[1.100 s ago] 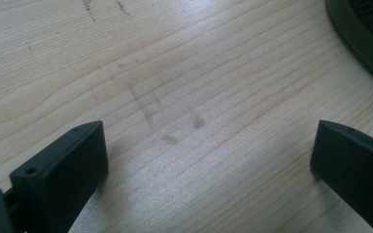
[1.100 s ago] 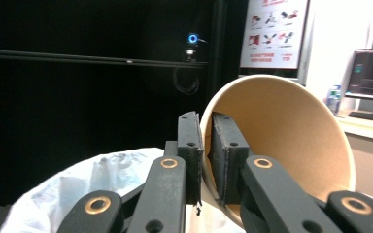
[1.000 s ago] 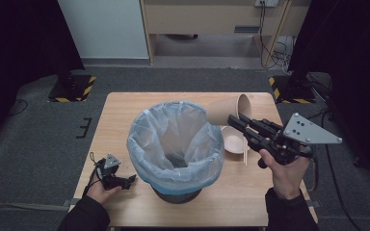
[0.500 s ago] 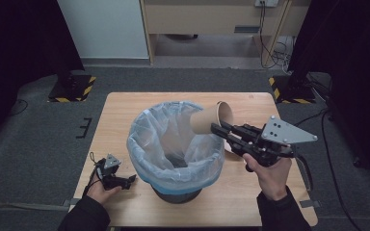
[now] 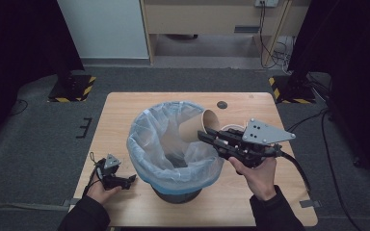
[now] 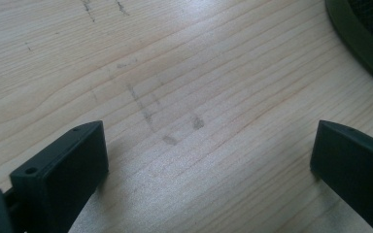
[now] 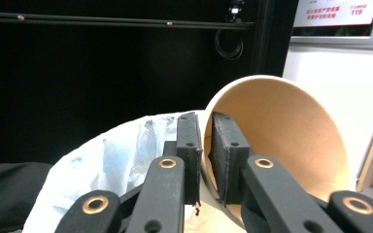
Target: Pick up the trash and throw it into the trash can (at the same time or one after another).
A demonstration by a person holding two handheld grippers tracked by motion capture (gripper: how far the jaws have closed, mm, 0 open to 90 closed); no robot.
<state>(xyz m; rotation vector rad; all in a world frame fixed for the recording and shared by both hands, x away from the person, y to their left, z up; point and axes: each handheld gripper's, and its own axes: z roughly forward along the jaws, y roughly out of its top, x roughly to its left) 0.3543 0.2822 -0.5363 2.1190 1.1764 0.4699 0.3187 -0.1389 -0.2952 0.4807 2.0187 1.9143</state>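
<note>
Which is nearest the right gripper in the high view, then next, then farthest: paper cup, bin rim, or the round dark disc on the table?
1. Paper cup: pinched in the right gripper, tilted over the bin.
2. Bin rim: just below and left.
3. Dark disc: beyond, toward the table's far edge.

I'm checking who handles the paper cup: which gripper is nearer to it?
Right. The right gripper pinches the paper cup's rim over the lined bin. The left gripper rests open on the table, across the bin.
</note>
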